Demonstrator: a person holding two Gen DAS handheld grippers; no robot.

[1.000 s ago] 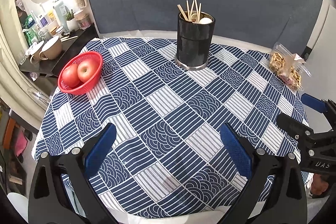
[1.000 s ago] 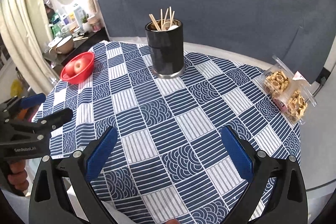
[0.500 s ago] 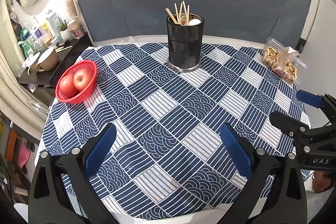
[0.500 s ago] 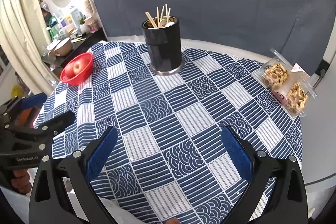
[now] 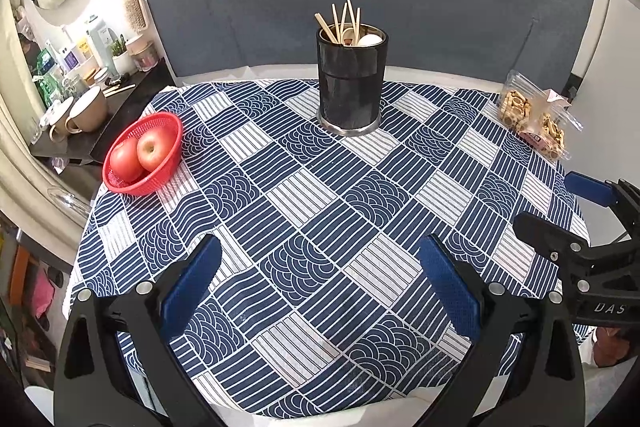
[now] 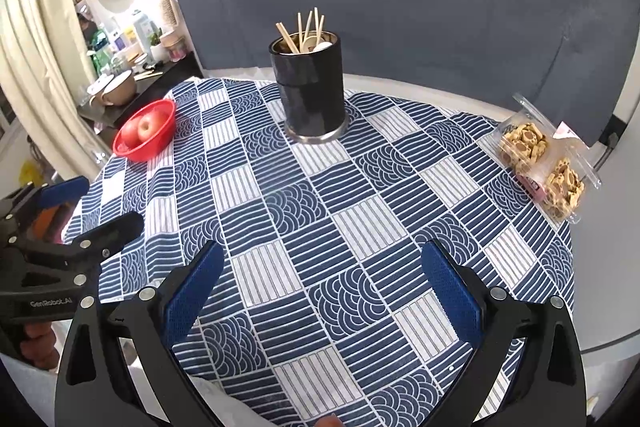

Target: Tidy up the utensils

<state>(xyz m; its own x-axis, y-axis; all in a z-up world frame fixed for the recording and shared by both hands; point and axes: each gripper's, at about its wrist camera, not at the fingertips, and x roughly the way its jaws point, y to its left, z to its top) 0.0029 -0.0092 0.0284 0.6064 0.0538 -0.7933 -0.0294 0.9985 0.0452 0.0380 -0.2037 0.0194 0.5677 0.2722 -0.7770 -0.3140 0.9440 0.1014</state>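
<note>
Standing upright at the far side of the table [image 5: 400,155], the black utensil holder [image 5: 352,83] lies straight ahead of both grippers and well apart from them, its chopsticks [image 5: 340,21] and what looks like a spoon [image 6: 316,43] poking up along a near-vertical axis. Left gripper [image 5: 320,287] and right gripper [image 6: 320,287] both hang wide-jawed and empty over the near edge, neither clearly closer. Only bare cloth lies between; the red apple basket [image 5: 160,179] and the snack packet [image 6: 540,163] sit off to either side.
</note>
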